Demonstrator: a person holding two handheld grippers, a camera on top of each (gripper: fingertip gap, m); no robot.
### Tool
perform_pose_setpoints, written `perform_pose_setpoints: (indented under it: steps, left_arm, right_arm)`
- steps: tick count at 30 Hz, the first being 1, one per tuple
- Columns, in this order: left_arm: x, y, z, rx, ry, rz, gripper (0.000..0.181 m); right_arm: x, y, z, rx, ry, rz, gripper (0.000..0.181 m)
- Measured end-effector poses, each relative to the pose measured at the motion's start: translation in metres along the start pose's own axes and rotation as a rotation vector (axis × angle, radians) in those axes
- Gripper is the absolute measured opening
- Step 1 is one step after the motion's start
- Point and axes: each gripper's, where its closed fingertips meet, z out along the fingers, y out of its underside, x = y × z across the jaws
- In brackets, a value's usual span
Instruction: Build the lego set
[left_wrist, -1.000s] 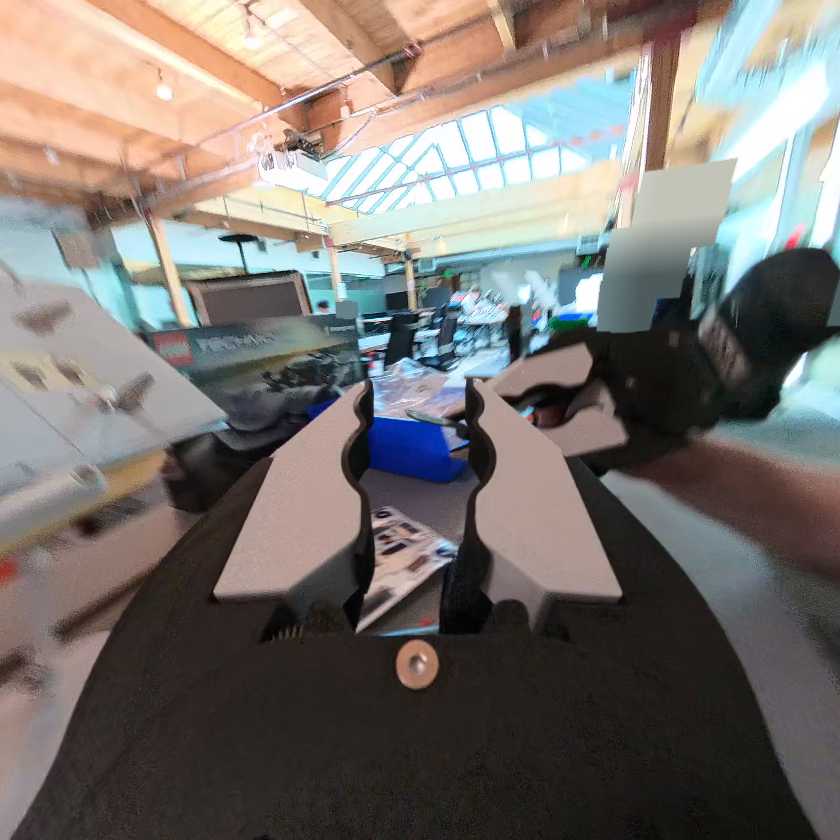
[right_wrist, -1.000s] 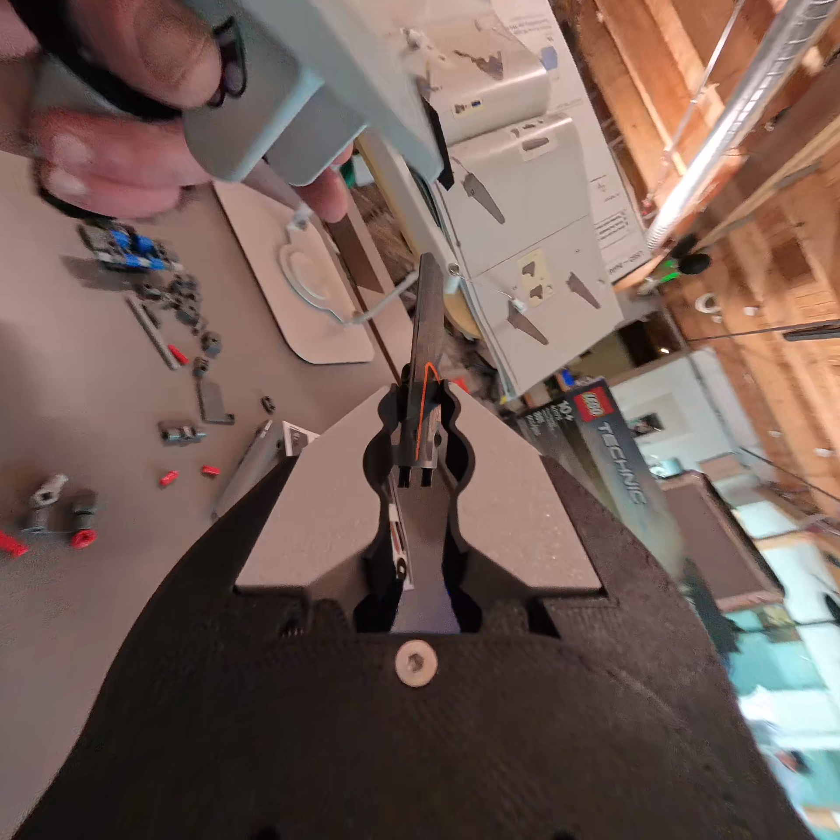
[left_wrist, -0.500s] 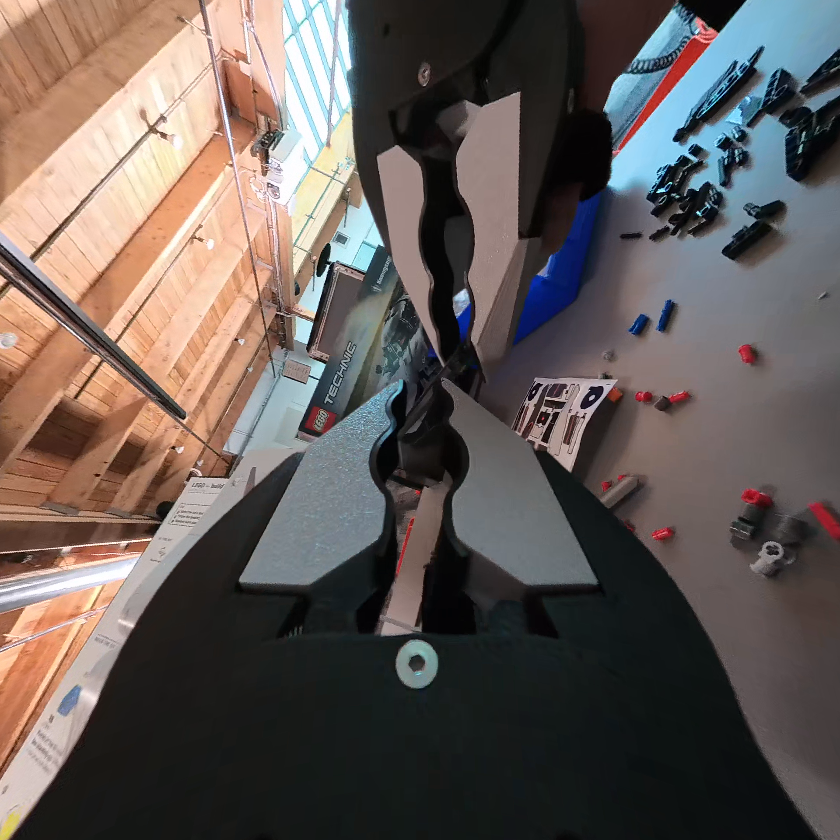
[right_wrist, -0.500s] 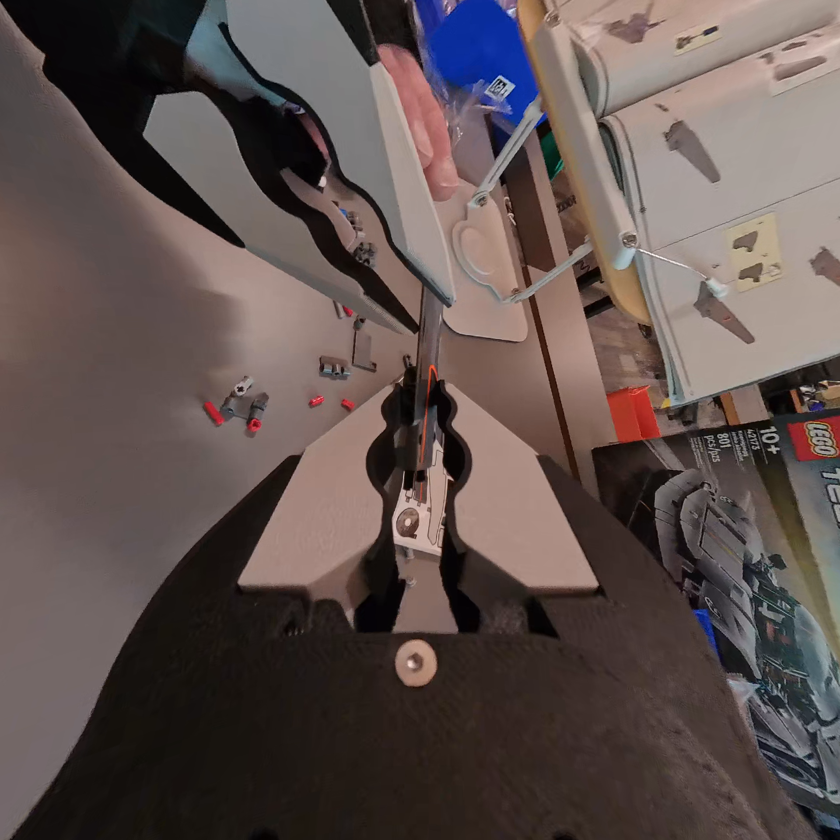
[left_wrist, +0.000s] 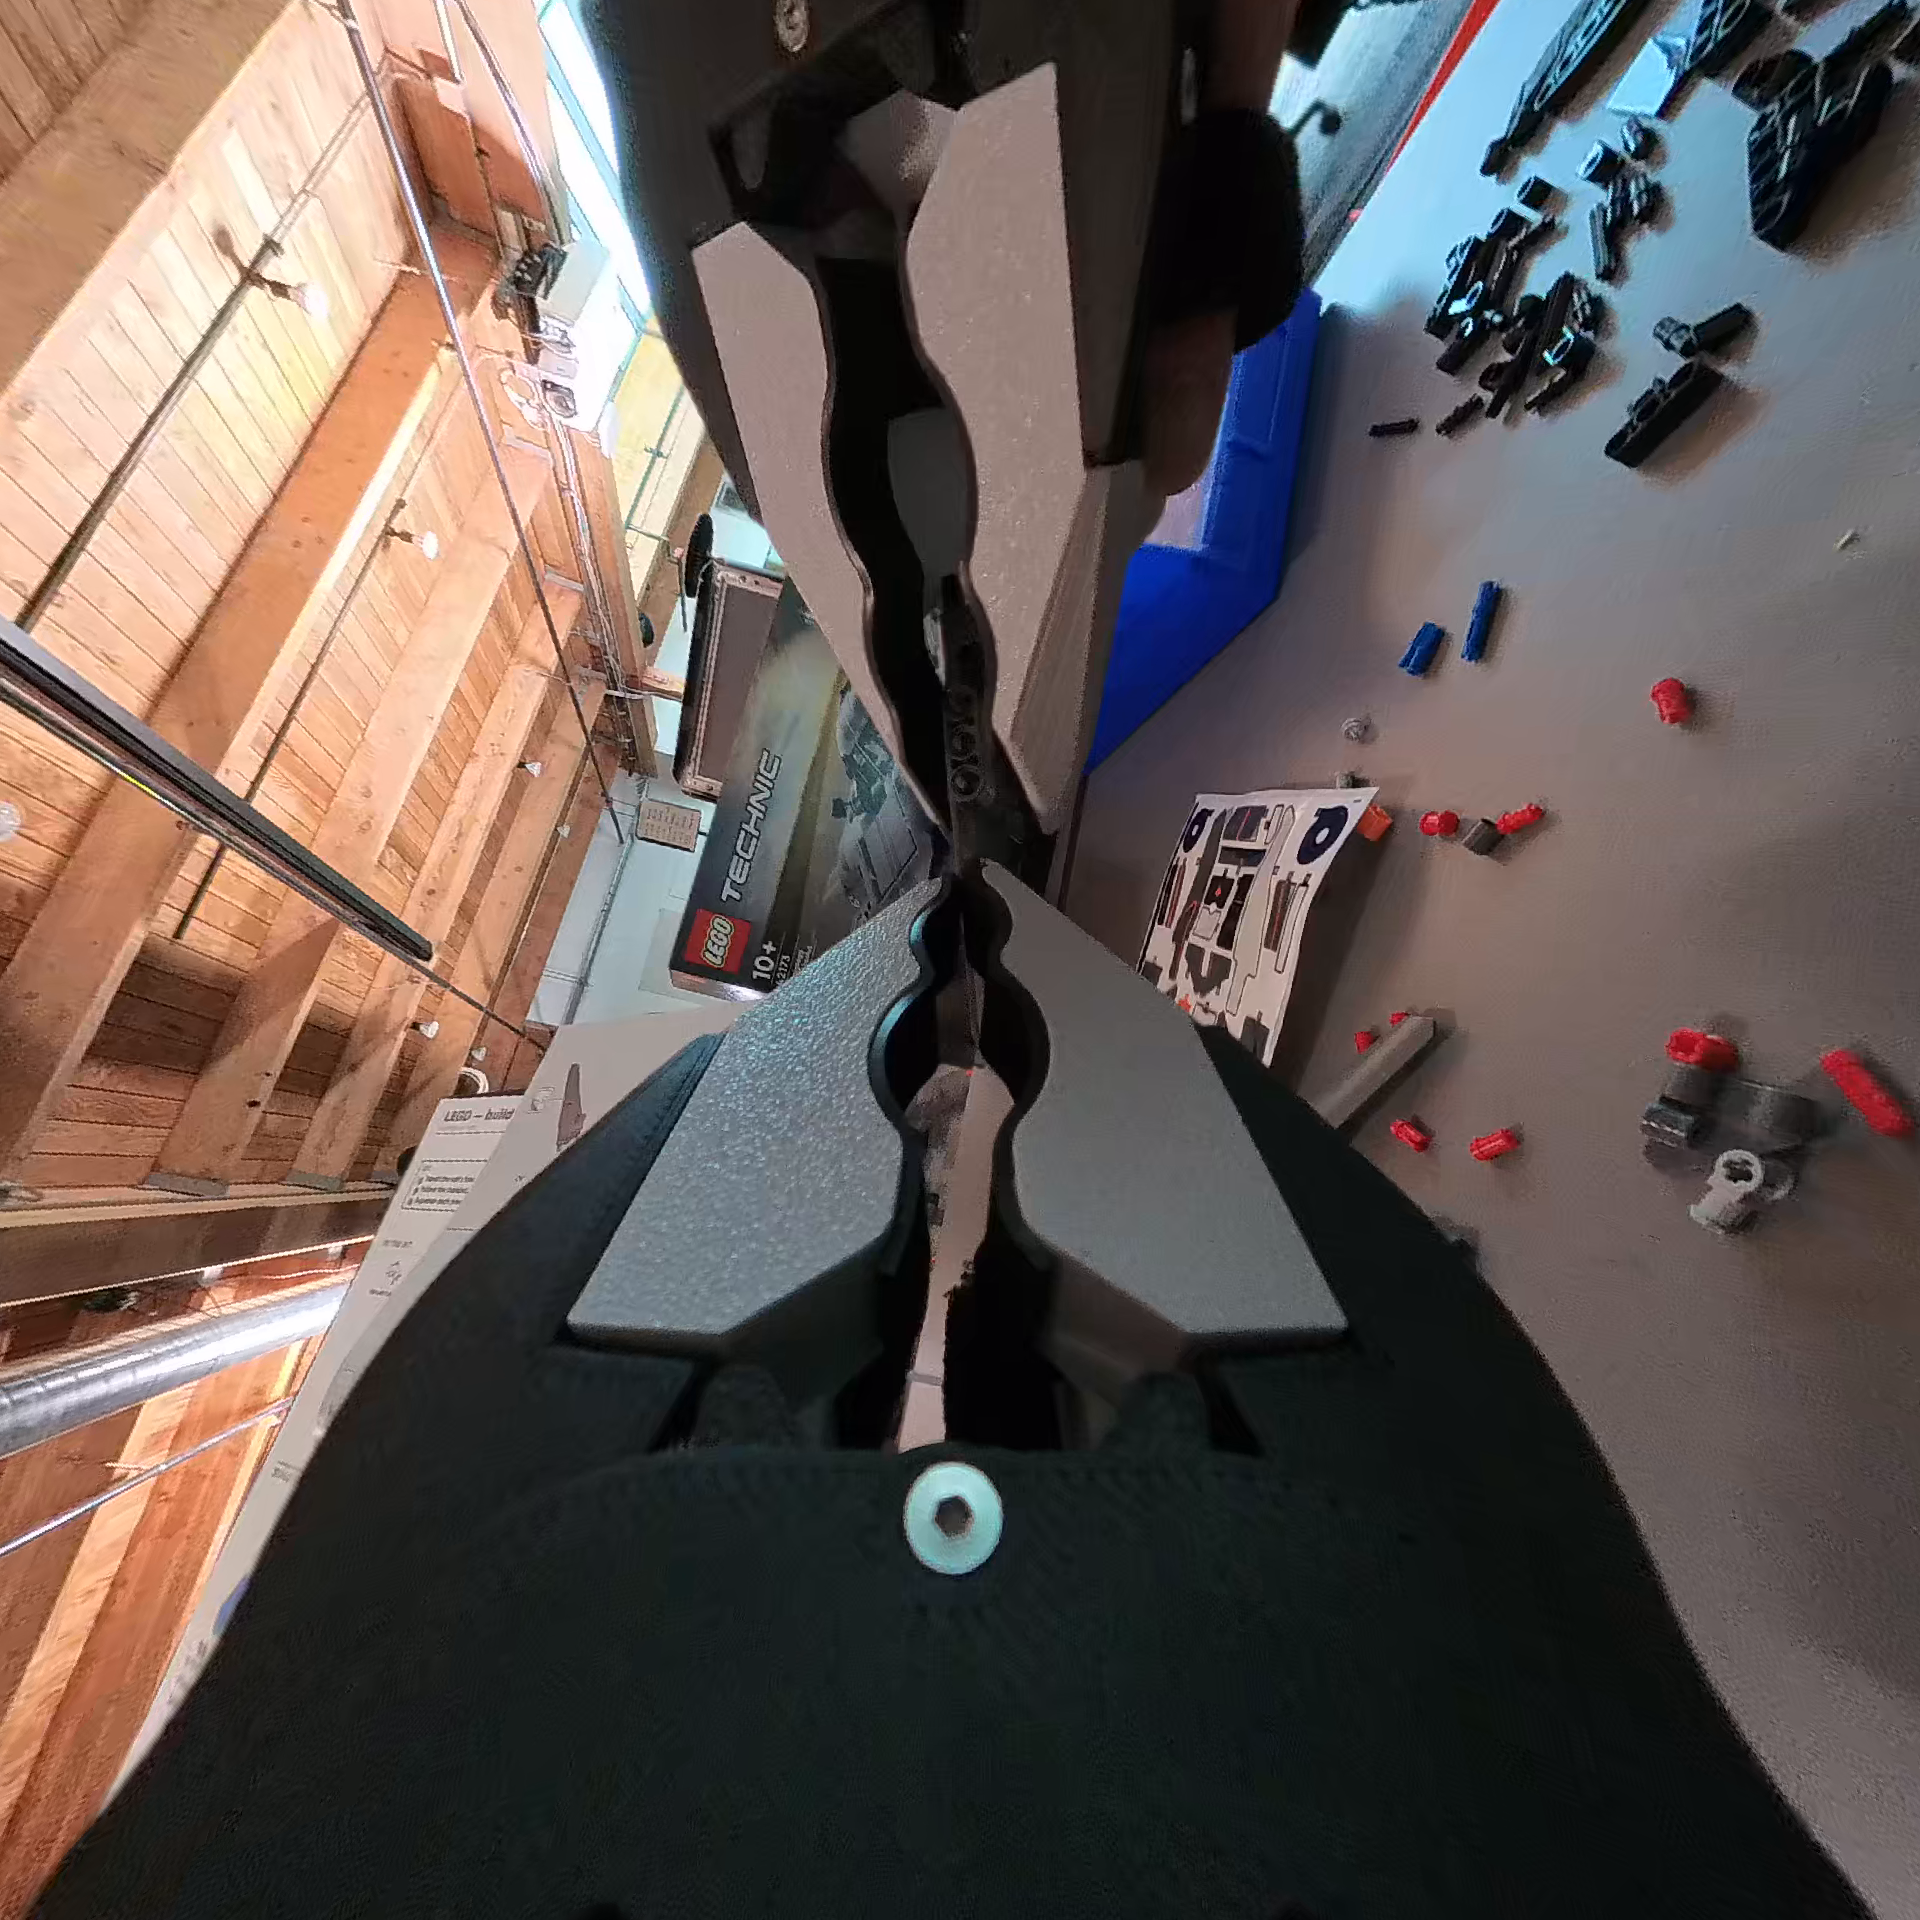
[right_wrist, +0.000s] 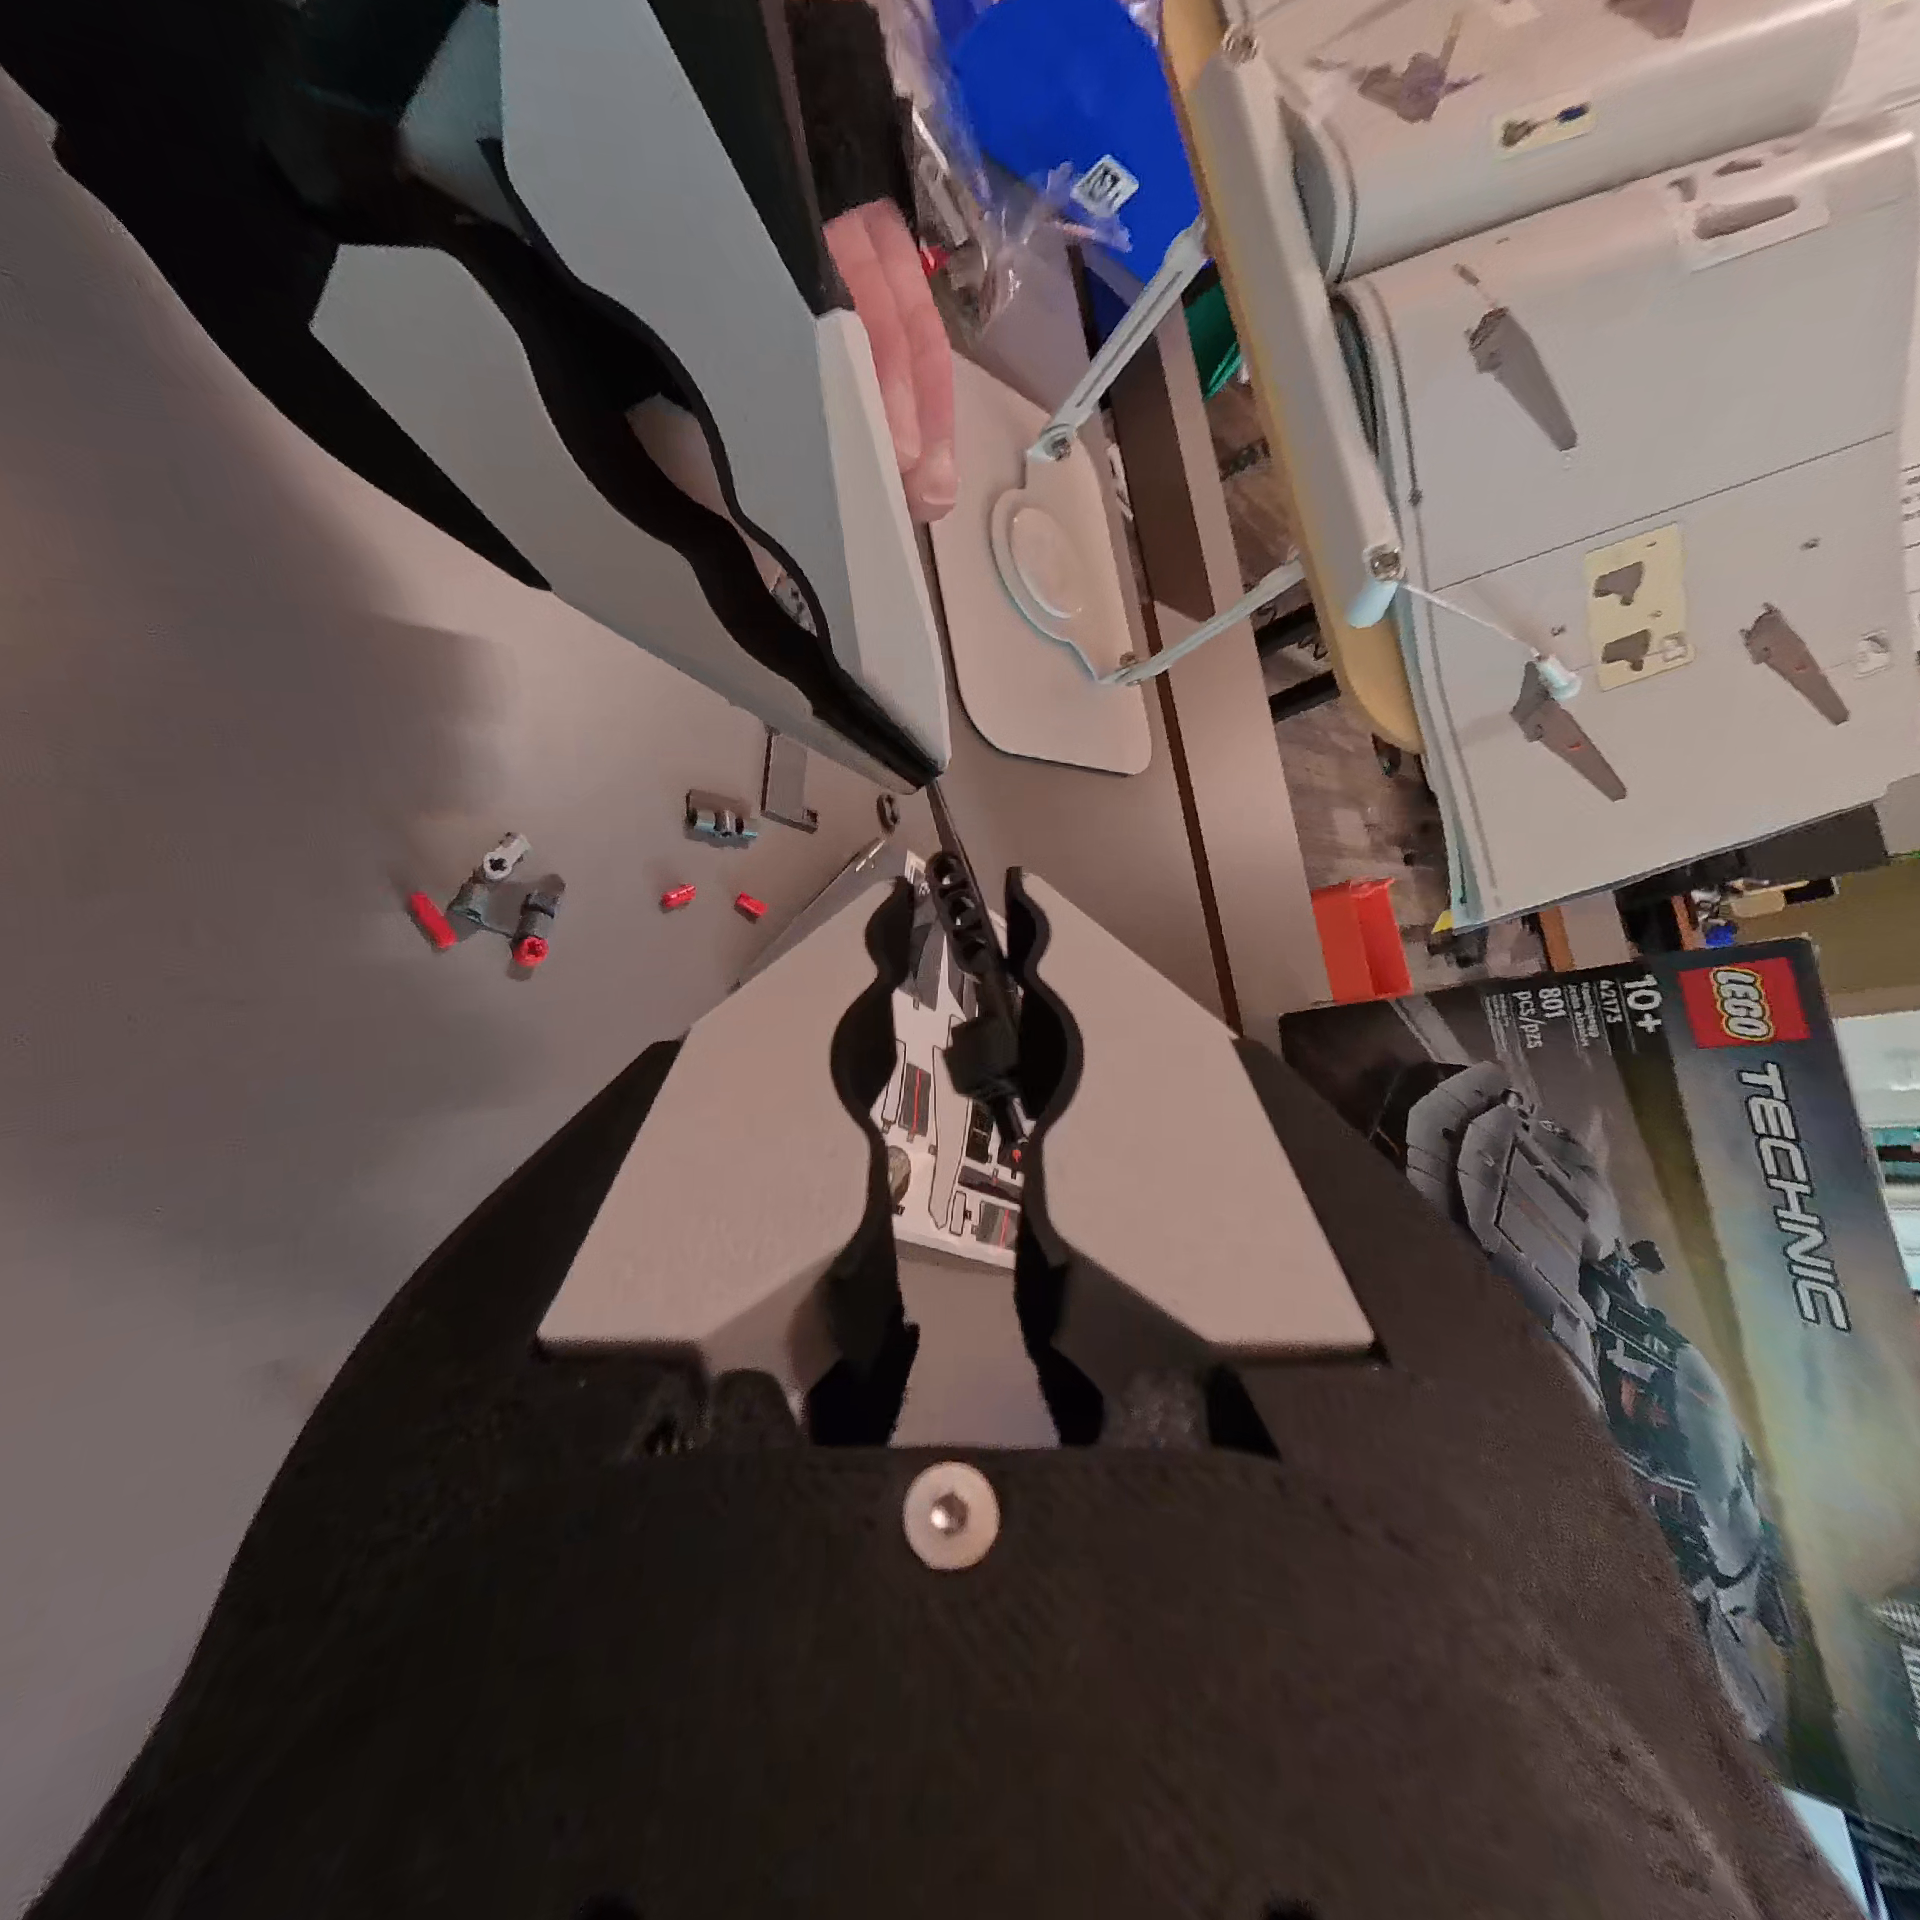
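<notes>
A long black lego beam (left_wrist: 964, 727) with a row of holes hangs in the air between the two grippers, which meet tip to tip above the grey table (left_wrist: 1621, 1455). My left gripper (left_wrist: 966, 883) is shut on the beam's thin end. My right gripper (right_wrist: 961, 883) has its jaws apart, and the beam (right_wrist: 961, 925) lies loosely between them against the right finger. In the left wrist view the right gripper (left_wrist: 987, 821) comes down from the top. In the right wrist view the left gripper (right_wrist: 925, 764) comes in from the upper left.
On the table lie a sticker sheet (left_wrist: 1247, 914), red pins (left_wrist: 1486, 1143), grey parts (left_wrist: 1714, 1122), blue pins (left_wrist: 1475, 623) and a pile of black parts (left_wrist: 1538, 260). A blue bin (left_wrist: 1195, 582), the lego box (right_wrist: 1662, 1247) and an instruction booklet on a stand (right_wrist: 1610, 520) stand at the table's back. Both grippers' tips are close together, under 4 cm apart.
The left gripper swung round to face the right one and shut on the beam's free end. The right gripper, shut on the beam before, has opened its jaws.
</notes>
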Motion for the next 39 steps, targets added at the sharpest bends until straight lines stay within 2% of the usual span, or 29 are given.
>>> perform_pose_setpoints:
  steps: [2, 4, 8, 11, 13, 17, 25, 31, 32, 33, 35, 37, 39]
  left_arm:
    - [-0.002, -0.003, -0.001, 0.012, -0.008, 0.004, 0.0]
    - [-0.001, -0.004, -0.001, 0.017, -0.007, 0.0, 0.0]
    - [-0.007, -0.007, -0.003, 0.046, -0.029, -0.042, 0.0]
    - [-0.007, -0.002, -0.002, 0.025, -0.003, -0.071, 0.02]
    - [-0.002, -0.005, -0.002, 0.032, 0.028, -0.064, 0.023]
    - [0.003, -0.008, -0.001, 0.02, 0.027, -0.015, 0.009]
    - [0.007, -0.01, -0.003, 0.022, 0.044, 0.021, 0.0]
    - [0.003, -0.007, -0.002, -0.015, -0.013, 0.093, 0.0]
    - [0.001, -0.007, -0.002, -0.019, -0.031, 0.114, 0.0]
    - [0.003, -0.007, -0.002, -0.018, -0.03, 0.12, 0.0]
    - [0.004, -0.01, -0.002, -0.008, -0.034, 0.123, 0.0]
    - [0.005, -0.011, -0.001, -0.005, -0.03, 0.124, 0.0]
    - [0.006, -0.012, -0.001, 0.008, -0.024, 0.109, 0.0]
  right_arm:
    - [0.0, -0.001, -0.002, 0.012, 0.018, -0.002, 0.019]
    - [-0.001, 0.0, -0.004, 0.011, 0.03, -0.023, 0.01]
    - [-0.004, -0.003, -0.006, 0.028, 0.049, -0.061, 0.004]
    - [-0.005, -0.003, -0.008, 0.016, 0.078, -0.104, 0.004]
    - [-0.006, -0.003, -0.009, 0.002, 0.091, -0.135, 0.004]
    - [-0.009, -0.005, -0.01, -0.017, 0.118, -0.222, 0.004]
    - [-0.013, -0.01, -0.012, -0.068, 0.198, -0.383, 0.006]
    - [-0.007, -0.009, -0.017, -0.049, 0.309, -0.348, 0.015]
    - [-0.006, -0.008, -0.019, -0.053, 0.322, -0.341, 0.027]
    - [-0.008, -0.006, -0.021, -0.056, 0.316, -0.34, 0.029]
    - [-0.01, -0.002, -0.022, -0.074, 0.312, -0.353, 0.027]
    - [-0.01, 0.001, -0.022, -0.096, 0.322, -0.377, 0.012]
    - [-0.01, -0.001, -0.024, -0.098, 0.322, -0.378, 0.011]
